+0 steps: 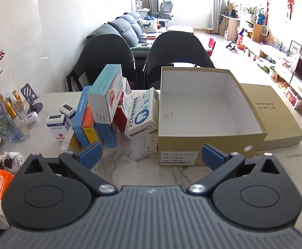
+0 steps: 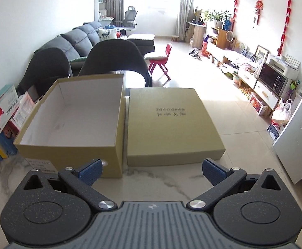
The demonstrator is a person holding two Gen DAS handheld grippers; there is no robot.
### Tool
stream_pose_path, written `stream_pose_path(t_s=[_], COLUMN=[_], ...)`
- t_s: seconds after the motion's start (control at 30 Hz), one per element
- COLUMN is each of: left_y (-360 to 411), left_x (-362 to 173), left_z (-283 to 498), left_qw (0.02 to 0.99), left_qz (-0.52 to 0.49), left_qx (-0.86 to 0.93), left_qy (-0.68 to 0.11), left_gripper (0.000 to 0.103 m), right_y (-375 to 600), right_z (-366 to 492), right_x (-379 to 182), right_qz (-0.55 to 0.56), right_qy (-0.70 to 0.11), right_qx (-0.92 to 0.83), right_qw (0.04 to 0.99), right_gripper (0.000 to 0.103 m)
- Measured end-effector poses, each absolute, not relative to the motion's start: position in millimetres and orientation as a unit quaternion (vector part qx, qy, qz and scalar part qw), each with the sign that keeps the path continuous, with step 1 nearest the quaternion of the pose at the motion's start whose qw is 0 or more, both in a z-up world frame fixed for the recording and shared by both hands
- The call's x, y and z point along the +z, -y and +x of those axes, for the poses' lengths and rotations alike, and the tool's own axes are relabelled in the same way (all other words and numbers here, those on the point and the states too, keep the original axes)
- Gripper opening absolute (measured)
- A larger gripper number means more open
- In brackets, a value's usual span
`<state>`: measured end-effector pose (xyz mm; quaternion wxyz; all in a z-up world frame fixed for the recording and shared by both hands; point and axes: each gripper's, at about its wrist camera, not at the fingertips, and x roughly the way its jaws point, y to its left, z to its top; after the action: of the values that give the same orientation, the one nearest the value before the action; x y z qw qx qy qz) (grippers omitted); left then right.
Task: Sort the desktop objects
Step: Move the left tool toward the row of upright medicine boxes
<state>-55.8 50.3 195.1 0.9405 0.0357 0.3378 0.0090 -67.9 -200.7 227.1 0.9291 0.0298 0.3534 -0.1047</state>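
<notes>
Centrally, open box (image 1: 202, 112), lid (image 2: 171, 124) beside

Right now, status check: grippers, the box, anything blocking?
Left gripper open, empty. Right gripper open, empty. Tan cardboard shoebox empty, matching lid lying beside it. Pile of medicine cartons unsorted at left; nothing blocking.

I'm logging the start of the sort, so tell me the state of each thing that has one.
Shoebox: open, empty.
Lid: off, flat beside the shoebox.
Medicine boxes: piled left of the shoebox, none inside.
Left hand-held gripper: open, empty.
Right hand-held gripper: open, empty.
</notes>
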Motion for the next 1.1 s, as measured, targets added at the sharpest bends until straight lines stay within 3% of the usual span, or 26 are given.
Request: stream_pose_path(t_s=[1.1], left_y=[-99.6], left_x=[183.4], left_z=[-27.7], left_qw=[0.932], left_qz=[0.048], left_qx=[0.070], left_qy=[-0.354], left_gripper=[0.103], right_y=[167.7], right_z=[-35.7], right_x=[218.6], right_qz=[0.026], right_qy=[-0.354], right_qx=[-0.065], right_qw=[0.933], right_gripper=[0.103])
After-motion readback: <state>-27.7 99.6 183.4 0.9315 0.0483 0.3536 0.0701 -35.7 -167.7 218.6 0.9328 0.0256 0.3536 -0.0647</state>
